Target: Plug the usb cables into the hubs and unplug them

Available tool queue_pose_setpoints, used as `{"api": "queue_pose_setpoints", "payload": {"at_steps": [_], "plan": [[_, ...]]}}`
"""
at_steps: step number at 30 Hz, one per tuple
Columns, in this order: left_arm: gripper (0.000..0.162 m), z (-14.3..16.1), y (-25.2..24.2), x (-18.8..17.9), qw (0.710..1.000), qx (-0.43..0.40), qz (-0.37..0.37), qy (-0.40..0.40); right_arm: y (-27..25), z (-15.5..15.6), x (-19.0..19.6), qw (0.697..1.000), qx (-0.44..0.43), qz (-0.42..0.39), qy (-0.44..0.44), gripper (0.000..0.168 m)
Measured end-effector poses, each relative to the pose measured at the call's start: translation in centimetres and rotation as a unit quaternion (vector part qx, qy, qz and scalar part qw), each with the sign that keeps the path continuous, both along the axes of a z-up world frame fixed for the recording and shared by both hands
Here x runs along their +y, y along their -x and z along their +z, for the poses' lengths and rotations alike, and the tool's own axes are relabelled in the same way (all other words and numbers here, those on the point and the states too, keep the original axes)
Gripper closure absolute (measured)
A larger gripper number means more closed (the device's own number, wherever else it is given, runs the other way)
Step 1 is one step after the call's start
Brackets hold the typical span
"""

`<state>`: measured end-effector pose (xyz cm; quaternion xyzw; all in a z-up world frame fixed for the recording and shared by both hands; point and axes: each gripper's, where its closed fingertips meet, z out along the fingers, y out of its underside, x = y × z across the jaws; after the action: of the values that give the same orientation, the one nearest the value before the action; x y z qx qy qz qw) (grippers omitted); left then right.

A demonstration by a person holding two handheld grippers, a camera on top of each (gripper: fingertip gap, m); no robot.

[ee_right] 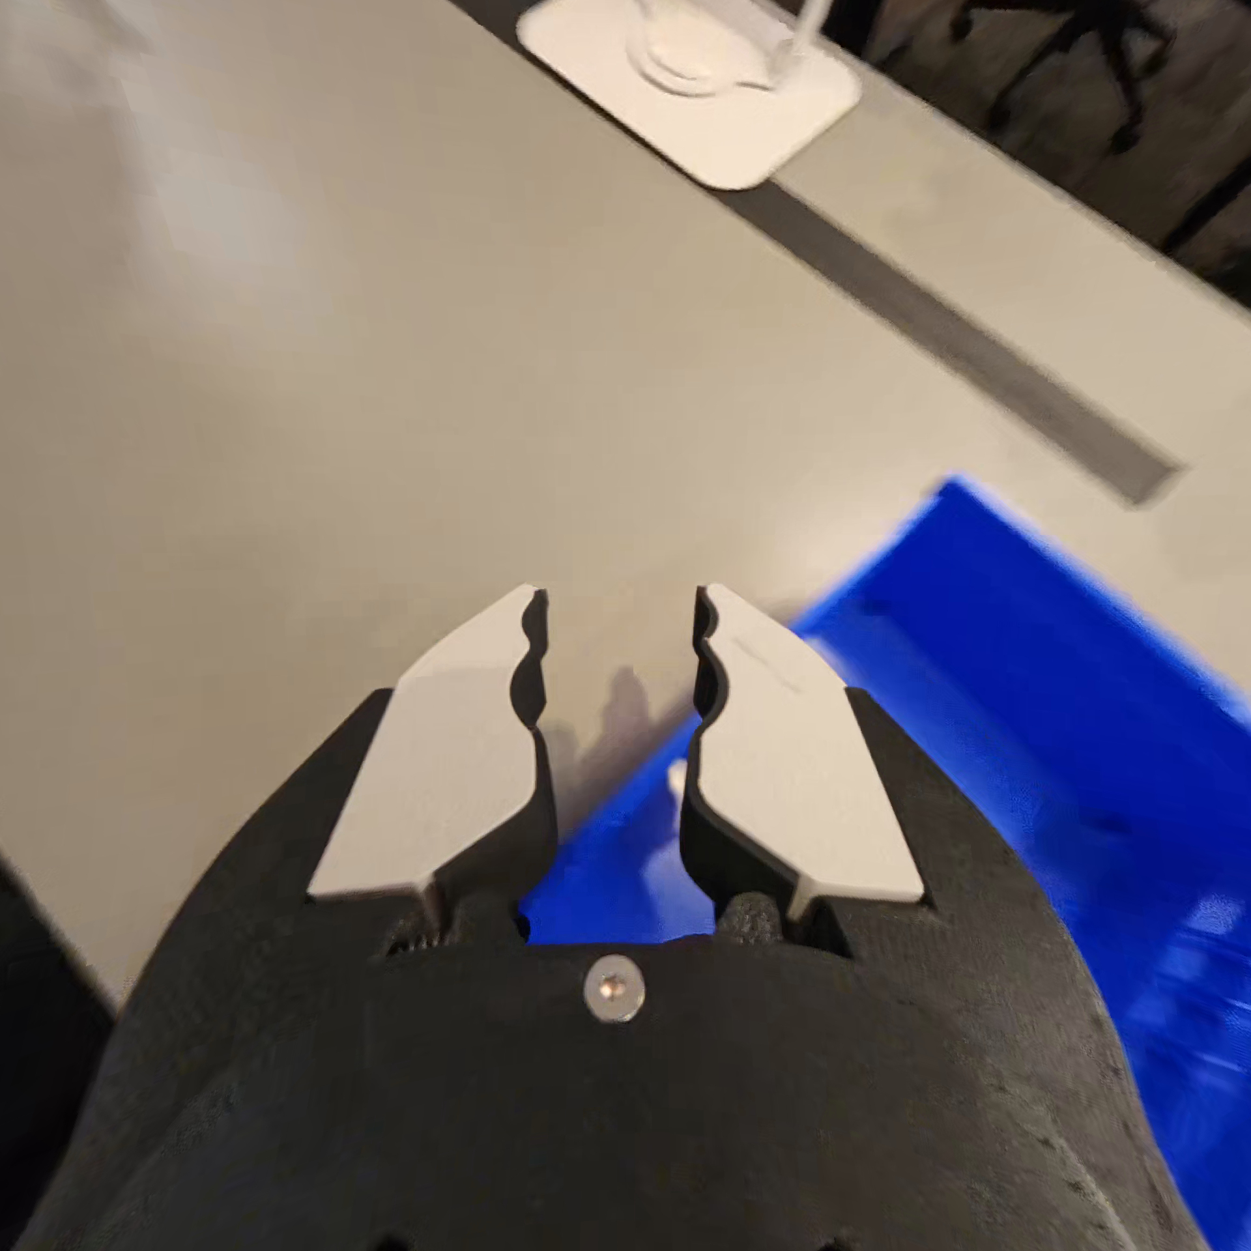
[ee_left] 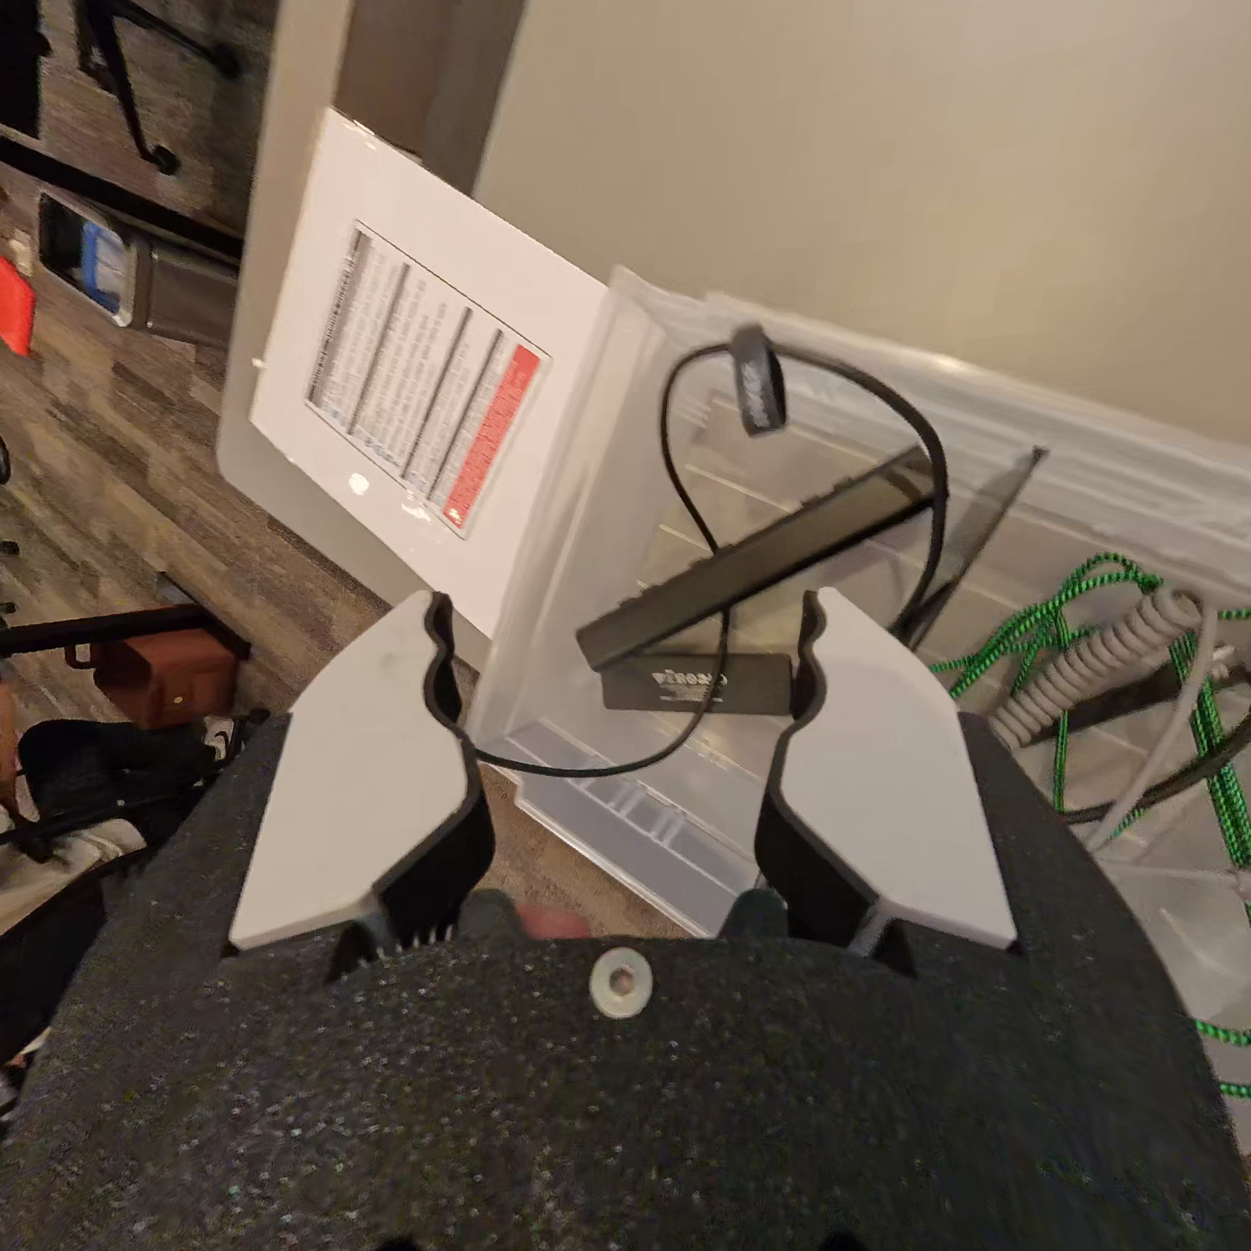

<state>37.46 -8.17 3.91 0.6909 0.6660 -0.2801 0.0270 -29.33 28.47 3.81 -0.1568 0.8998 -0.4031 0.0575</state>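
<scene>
Fingers of the left gripper [ee_left: 626, 667], white plates with black wavy pads, stand wide apart and hold nothing. In the left wrist view they frame a long black bar-shaped USB hub [ee_left: 751, 555] that leans tilted inside a clear plastic storage bin [ee_left: 629, 805], one end low near the bin's near wall and the other raised toward the far side. Beneath its low end lies a second, smaller flat black hub [ee_left: 697, 680], just beside the right finger's tip, though whether pad and hub touch cannot be told. A thin black cable [ee_left: 677, 467] loops up from the bin and ends in a black plug [ee_left: 761, 382] held in the air above the far wall. A neighbouring clear bin [ee_left: 1151, 893] on the right holds a green-and-black braided cable [ee_left: 1218, 799] and a grey coiled cord [ee_left: 1096, 650]. A white laminated sheet [ee_left: 406, 365] leans against the first bin's left wall. The wide spread probably suits closing across a hub's body, so that it is steadied while a plug goes in. In the right wrist view, the right gripper [ee_right: 621, 602] has its fingers parted by a narrow gap with nothing between them, over the pale grey tabletop [ee_right: 338, 372]. A blue plastic bin [ee_right: 1015, 677] sits just below and to the right, toward the near edge; a white flat base [ee_right: 690, 95] rests at the far edge. No hub or cable shows here, so this gripper looks to be waiting, well apart from the work.
</scene>
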Motion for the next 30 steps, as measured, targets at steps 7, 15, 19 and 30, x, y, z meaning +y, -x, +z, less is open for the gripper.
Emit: {"api": "queue_pose_setpoints", "payload": {"at_steps": [7, 15, 19, 30], "plan": [[0.083, -4.8, -0.9, 0.4, 0.997, -0.072, -0.036, -0.008, -9.2, -2.1, 2.1, 0.998, -0.059, -0.011, -0.001, 0.128], [0.088, -9.3, -1.1, -0.1, 0.983, -0.162, -0.076, -0.036, -15.9, -1.5, 4.5, 0.997, -0.060, 0.040, -0.001, 0.127], [0.094, -10.5, -1.0, -0.2, 0.976, -0.190, -0.102, -0.037, -18.3, -4.5, 3.8, 0.995, -0.086, 0.047, -0.029, 0.123], [0.118, -13.1, -1.2, -0.4, 0.946, -0.270, -0.170, -0.053, -19.7, -9.0, 0.4, 0.987, -0.151, 0.046, -0.032, 0.122]]}}
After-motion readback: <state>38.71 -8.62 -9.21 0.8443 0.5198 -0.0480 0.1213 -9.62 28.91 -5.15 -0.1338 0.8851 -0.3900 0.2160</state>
